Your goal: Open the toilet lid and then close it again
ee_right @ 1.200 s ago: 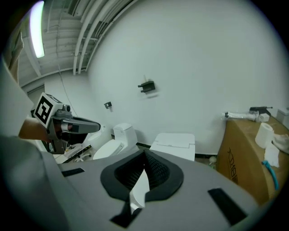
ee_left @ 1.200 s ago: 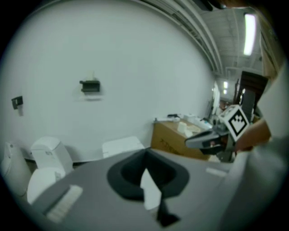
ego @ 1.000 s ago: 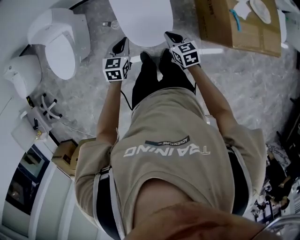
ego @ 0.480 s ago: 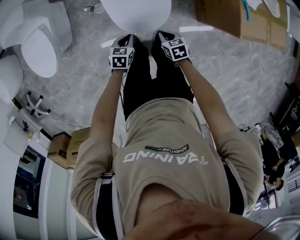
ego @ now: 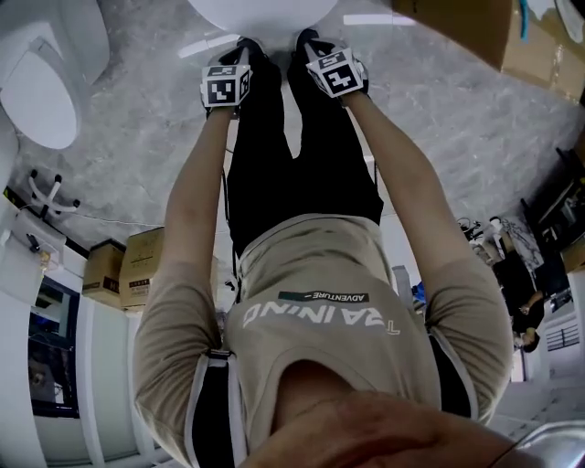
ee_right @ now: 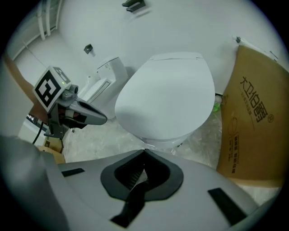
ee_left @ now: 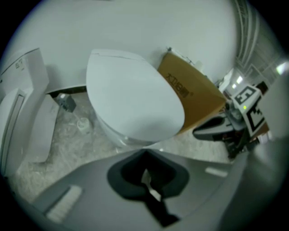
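The white toilet stands just ahead with its lid (ee_left: 133,103) down flat over the bowl. In the head view only the lid's front edge (ego: 260,11) shows at the top. My left gripper (ee_left: 144,151) is shut with nothing in it, a short way before the lid's front rim and slightly to the left. My right gripper (ee_right: 144,150) is also shut and empty, facing the lid (ee_right: 169,97) from the front right. Neither touches the toilet. From above, the left gripper (ego: 243,47) and right gripper (ego: 307,41) sit side by side over the person's dark shoes.
A tall cardboard box (ee_right: 253,117) leans right beside the toilet. A second white toilet (ego: 41,87) stands to the left on the marble floor. Small cardboard boxes (ego: 128,265) and a white cabinet are at the person's left.
Both grippers have drawn closer together and moved forward toward the toilet's front. The head camera has shifted, so the toilet now sits at the frame's top edge.
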The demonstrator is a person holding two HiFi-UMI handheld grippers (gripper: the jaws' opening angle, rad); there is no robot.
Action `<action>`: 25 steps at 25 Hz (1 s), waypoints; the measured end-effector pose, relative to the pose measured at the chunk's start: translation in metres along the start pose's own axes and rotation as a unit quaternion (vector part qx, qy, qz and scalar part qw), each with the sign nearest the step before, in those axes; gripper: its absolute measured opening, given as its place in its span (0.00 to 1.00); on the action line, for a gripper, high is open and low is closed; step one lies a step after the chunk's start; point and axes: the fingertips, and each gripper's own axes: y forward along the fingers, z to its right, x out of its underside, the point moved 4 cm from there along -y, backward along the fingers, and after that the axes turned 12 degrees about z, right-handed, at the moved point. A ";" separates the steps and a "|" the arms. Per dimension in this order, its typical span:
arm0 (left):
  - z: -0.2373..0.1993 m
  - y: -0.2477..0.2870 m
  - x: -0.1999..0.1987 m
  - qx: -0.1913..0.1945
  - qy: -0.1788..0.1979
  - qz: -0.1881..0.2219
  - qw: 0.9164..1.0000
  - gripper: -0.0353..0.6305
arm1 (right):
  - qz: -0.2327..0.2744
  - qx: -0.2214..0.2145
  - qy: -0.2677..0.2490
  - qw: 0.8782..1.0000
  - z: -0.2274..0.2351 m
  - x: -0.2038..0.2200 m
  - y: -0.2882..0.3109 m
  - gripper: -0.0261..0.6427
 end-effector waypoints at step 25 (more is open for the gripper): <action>0.018 0.034 0.004 0.021 0.027 0.059 0.998 0.06 | 0.073 0.000 0.065 0.995 0.026 0.004 0.028 0.06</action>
